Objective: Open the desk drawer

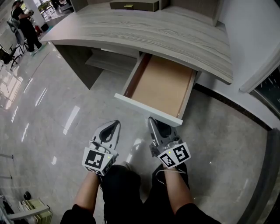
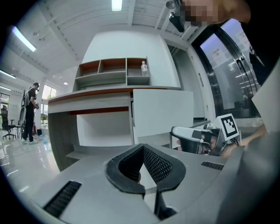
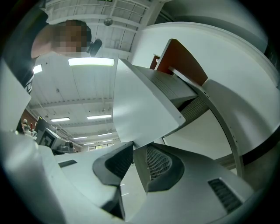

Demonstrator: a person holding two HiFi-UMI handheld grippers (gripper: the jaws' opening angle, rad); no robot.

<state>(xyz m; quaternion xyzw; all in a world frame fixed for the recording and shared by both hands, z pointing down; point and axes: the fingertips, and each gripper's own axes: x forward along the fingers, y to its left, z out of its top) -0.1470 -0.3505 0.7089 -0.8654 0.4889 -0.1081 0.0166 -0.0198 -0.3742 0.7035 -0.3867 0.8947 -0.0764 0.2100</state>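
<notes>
As the drawer (image 1: 159, 85) stands pulled out from the desk (image 1: 144, 30), right hand-held gripper (image 1: 153, 120): angled slightly upward, jaws clamped on the lower edge of the drawer front (image 3: 140, 105).
Left hand-held gripper (image 1: 117, 123): beside the right, near level, jaws together, empty.
Head view only: drawer's bare inside.
Left gripper view only: bottle (image 2: 144, 68) on shelf (image 2: 100, 75) beyond its jaws.

I've got a person (image 1: 24, 24) standing far left on the glossy floor (image 1: 41, 113), a small bottle (image 2: 144, 68) upright in the rt cubby of the shelf unit (image 2: 126, 72), and a ceiling light (image 2: 116, 4) lit.
</notes>
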